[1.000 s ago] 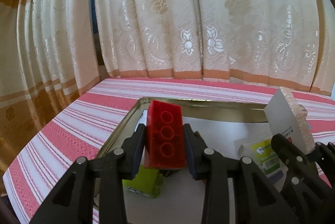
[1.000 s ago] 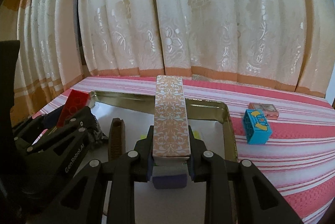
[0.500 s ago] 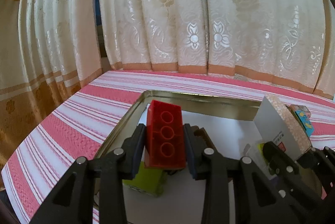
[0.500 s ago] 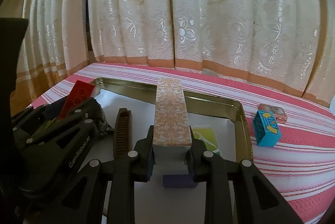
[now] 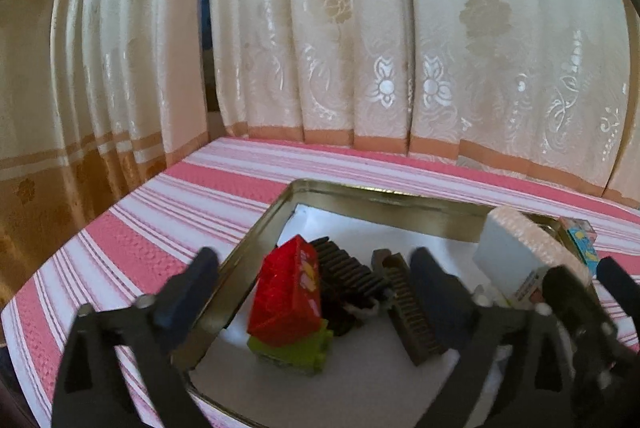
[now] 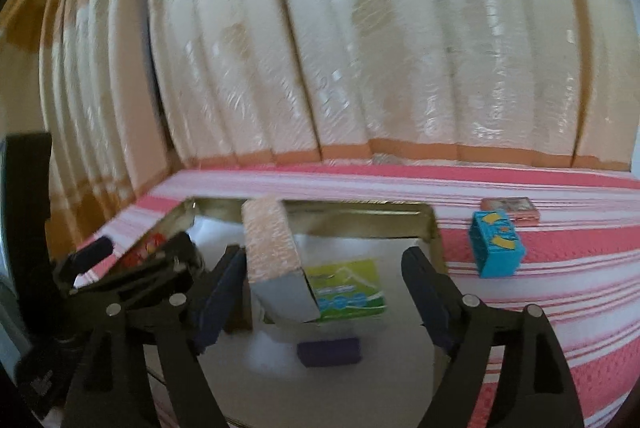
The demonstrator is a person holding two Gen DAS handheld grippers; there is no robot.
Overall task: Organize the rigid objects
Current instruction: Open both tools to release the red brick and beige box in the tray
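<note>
Tongs both spread wide: left tongs (image 5: 312,288) around the red brick (image 5: 288,292) atop the green block (image 5: 294,348) in the tray (image 5: 384,198); right tongs (image 6: 324,280) beside the patterned box (image 6: 272,244).

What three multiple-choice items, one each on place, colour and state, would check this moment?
1. Where is the red brick?
A. in the tray, on a green block
B. on the cloth
C. between the left jaws

2. What colour is the small box on the cloth right of the tray?
A. yellow
B. blue
C. black

3. How do the right gripper jaws stand?
A. shut on the patterned box
B. shut on nothing
C. open

Key: 1 A, it leans on the green block inside the rim; 2 B, blue faces; 3 C, both jaws stand clear of the patterned box.
</note>
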